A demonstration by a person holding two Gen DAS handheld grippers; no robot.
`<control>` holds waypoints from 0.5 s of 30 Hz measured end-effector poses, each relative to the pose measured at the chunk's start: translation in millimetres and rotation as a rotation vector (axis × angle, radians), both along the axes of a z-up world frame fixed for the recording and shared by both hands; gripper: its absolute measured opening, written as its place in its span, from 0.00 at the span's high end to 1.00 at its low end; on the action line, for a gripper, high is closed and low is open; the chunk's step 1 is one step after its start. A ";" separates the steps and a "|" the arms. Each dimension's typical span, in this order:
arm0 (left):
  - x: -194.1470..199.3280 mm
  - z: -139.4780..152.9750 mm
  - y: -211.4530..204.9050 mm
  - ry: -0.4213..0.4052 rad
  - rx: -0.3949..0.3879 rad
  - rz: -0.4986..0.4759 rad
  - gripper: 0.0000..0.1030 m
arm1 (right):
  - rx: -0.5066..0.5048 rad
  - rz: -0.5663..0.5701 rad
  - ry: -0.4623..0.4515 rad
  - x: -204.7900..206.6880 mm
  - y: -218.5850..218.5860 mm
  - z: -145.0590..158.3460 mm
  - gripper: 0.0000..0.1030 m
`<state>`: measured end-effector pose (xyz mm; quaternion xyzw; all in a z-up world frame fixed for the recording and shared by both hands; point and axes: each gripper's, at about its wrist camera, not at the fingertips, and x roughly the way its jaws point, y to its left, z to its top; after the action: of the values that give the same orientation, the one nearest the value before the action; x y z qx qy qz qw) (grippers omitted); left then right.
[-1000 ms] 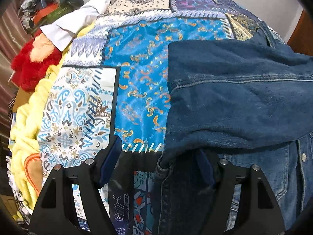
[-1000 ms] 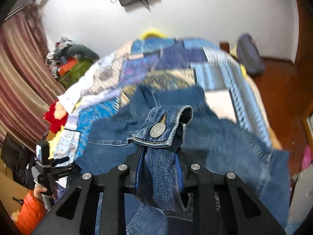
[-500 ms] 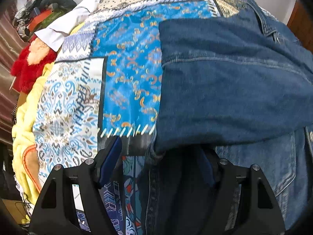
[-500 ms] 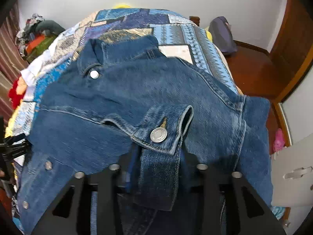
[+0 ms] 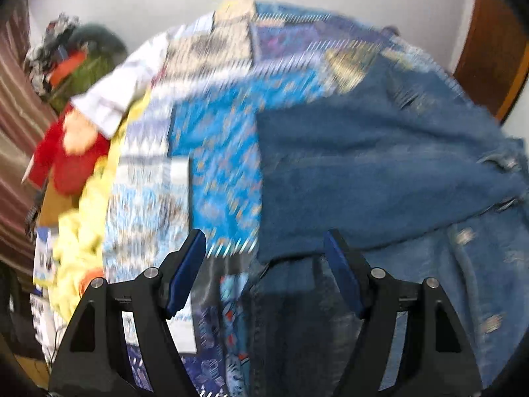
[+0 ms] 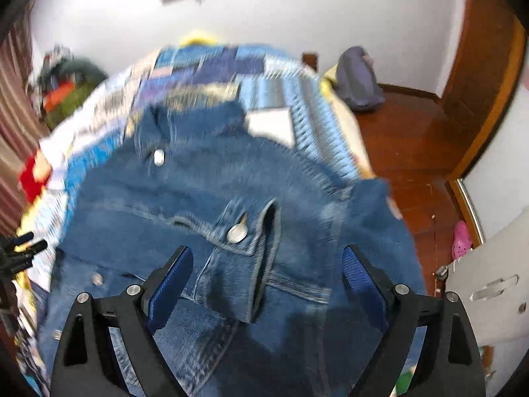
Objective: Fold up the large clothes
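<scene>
No legible text, labels, brands, numbers or signs, we find both views motion-blurred, we read no marking on any surface

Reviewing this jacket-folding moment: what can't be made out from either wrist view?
- Left wrist view: motion blur smears the denim jacket; whether the left claw touches its edge is unclear.
- Right wrist view: the jacket's near hem lies behind the right claw and the bottom edge.
- The cuff button's markings: blurred.

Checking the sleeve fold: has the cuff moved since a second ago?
Yes. The cuff has dropped from the right gripper, whose jaws have just been opening, onto the jacket.
</scene>
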<state>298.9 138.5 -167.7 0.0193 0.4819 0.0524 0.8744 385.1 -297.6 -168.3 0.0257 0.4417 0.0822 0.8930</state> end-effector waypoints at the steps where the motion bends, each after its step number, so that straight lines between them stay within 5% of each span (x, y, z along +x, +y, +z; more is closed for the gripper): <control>1: 2.7 9.3 -5.0 -0.026 -0.010 -0.012 0.29 | 0.026 -0.028 -0.015 -5.3 -13.4 8.2 0.12; 8: 30.3 48.5 -65.8 -0.144 -0.055 -0.123 0.19 | 0.161 -0.218 0.017 -40.0 -102.5 17.1 0.12; 15: 75.5 13.8 -124.9 -0.030 -0.116 -0.201 0.19 | 0.230 -0.354 0.193 -61.2 -167.5 -47.3 0.12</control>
<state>374.4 13.6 -153.9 0.0162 0.4665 -0.0632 0.8821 324.0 -465.1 -215.6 0.2122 0.5012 -0.0288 0.8384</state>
